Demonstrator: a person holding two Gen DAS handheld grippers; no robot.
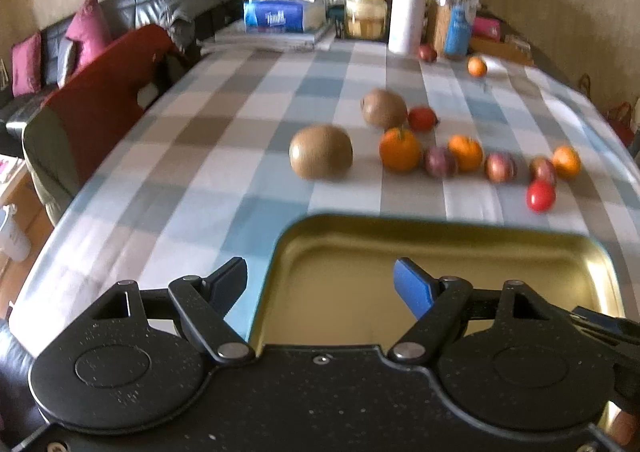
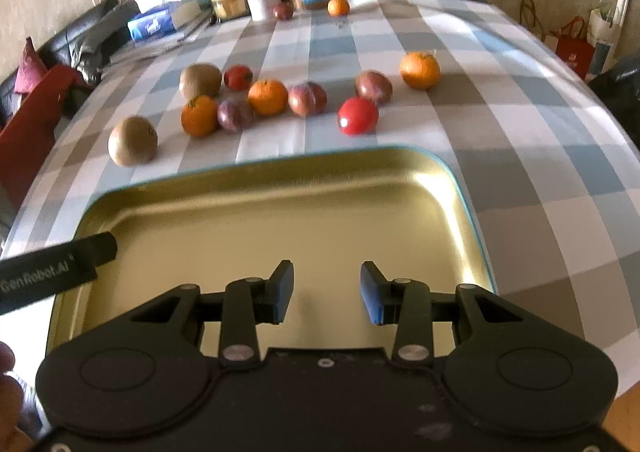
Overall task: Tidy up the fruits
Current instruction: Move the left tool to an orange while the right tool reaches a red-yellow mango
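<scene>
Both tongs released and empty: left gripper (image 1: 320,284) spread wide over the near left corner of the gold tray (image 2: 448,188), right gripper (image 2: 327,292) parted above the tray's bare floor. Fruit lies loose on the checked tablecloth (image 2: 520,124) just beyond the tray's far rim: nearest are a kiwi (image 2: 133,141) to the left and a red tomato (image 2: 357,116) to the right, with oranges and plums clustered between. Judgement: all small, light, round, prone to roll; tomato thin-skinned and slick, so grip across its widest middle, gently; kiwi firmer, fuzzy, better hold.
</scene>
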